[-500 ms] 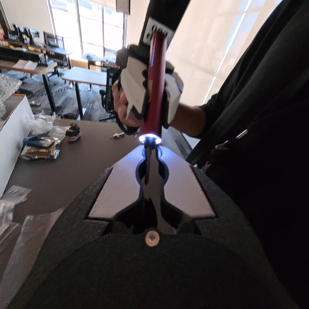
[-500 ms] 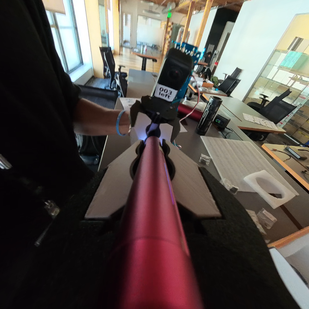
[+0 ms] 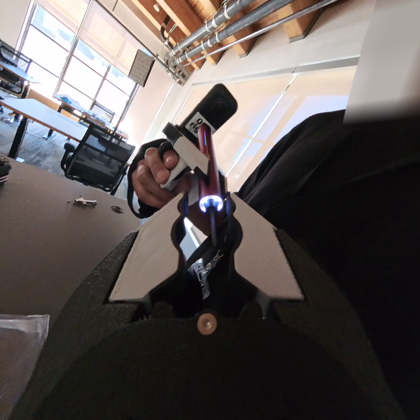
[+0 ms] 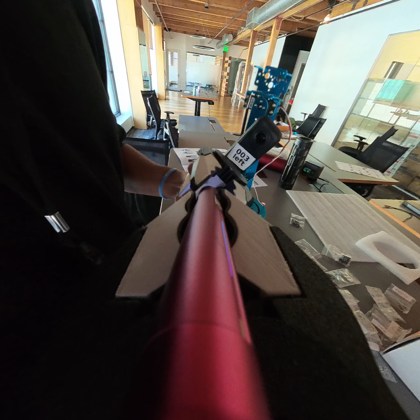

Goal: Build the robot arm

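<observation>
Although the left gripper (image 3: pixel 205 218) fills the lower half of the left wrist view, nothing sits between its pale fingers (image 3: pixel 147 254), which stand spread apart. Pointing into that gap is the thin dark bit of a red electric screwdriver (image 3: pixel 208 163), a lit white ring glowing around its nose; the barrel's upper end is hidden behind the right gripper (image 3: pixel 200 172), pinched on the barrel and gripped by a hand (image 3: pixel 154 172). Beyond the fingers, dark clothing swallows the metal clip (image 3: pixel 202 275) partly.

In the right wrist view, the screwdriver (image 4: pixel 204 284) runs lengthwise straight away from the camera, clamped between the right gripper's (image 4: pixel 205 205) fingers; its near end is blurred and cut off by the frame, its tip hidden. Just past the tip hangs the left gripper (image 4: pixel 211 181), tilted. To the right, a blue metal frame (image 4: pixel 266 100), a black cylinder (image 4: pixel 294 163) and a white foam piece (image 4: pixel 391 254).
</observation>
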